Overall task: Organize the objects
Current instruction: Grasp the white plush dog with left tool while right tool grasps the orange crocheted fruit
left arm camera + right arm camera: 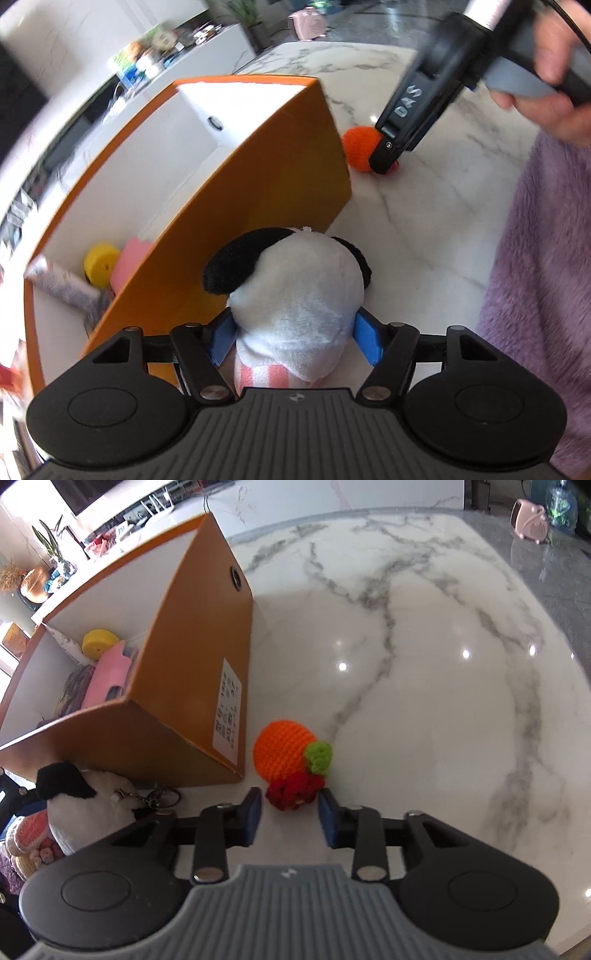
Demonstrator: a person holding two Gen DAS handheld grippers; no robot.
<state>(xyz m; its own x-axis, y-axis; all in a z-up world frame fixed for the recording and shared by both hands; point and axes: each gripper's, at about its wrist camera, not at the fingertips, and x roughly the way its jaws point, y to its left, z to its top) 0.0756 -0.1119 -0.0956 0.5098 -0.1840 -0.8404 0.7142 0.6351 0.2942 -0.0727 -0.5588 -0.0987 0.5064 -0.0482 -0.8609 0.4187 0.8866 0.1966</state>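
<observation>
Left claw [295, 332] grasps a soft, light plush dog [295, 295]; right claw [289, 812] released, straddling squashy crochet fruit [286, 753].

My left wrist camera looks steeply down past my tongs [295, 332], close over the counter [424, 221]. My right one looks likewise. Both share the orange box [258, 166] at frame left, the plush dog [295, 288] and the crocheted orange [282, 753].
</observation>
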